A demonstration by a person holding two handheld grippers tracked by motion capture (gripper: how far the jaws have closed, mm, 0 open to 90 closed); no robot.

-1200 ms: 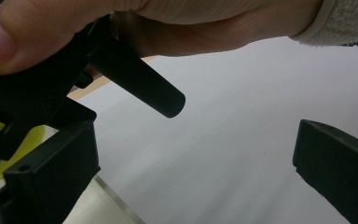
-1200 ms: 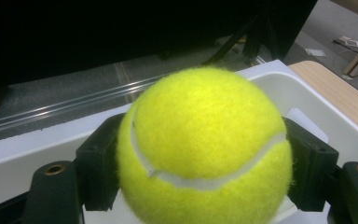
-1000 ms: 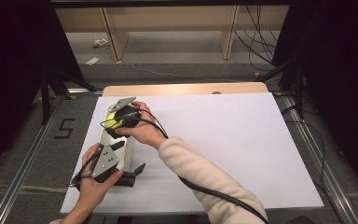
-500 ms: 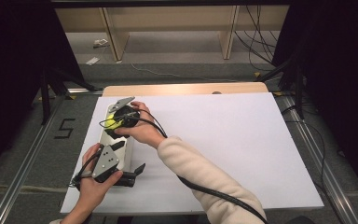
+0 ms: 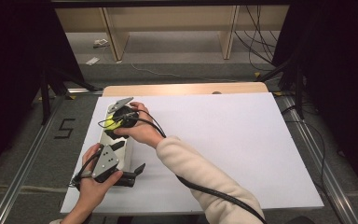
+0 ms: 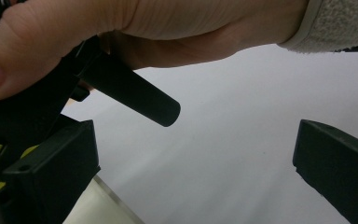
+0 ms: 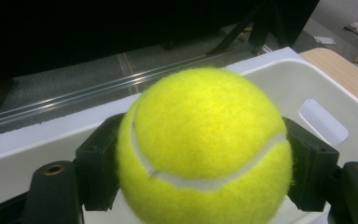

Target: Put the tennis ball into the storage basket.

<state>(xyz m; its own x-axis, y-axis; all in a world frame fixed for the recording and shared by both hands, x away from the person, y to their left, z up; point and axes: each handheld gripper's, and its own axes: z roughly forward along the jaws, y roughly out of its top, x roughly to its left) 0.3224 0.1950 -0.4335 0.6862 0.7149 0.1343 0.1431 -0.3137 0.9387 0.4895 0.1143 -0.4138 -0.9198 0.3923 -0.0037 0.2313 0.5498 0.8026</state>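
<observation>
1. The high view showed a white-topped counter [image 5: 223,140] with a pale wooden far edge. Near its left edge stood a long white plastic bin [image 5: 119,142]. The right tool [image 5: 116,122], held by a hand in a cream fleece sleeve, reached across over the bin's far end with a fuzzy yellow-green tennis ball [image 5: 110,122] between its jaws, likely so the ball could go into the bin. The left tool [image 5: 133,173] rested low at the bin's near end, a grey three-cornered plate on top, perhaps steadying the bin.

2. The left gripper view showed that tool's two matte black jaws standing wide apart with nothing between them, over smooth white counter [image 6: 242,154]. The right hand [image 6: 135,32] and its black handle loomed close above.

3. The right gripper view showed the tennis ball [image 7: 205,149], felt nap and a curved white seam, clamped between the right tool's blocky black jaws. It hung just above the bin [image 7: 303,93], whose smooth glossy wall had a cut-out handle slot.
</observation>
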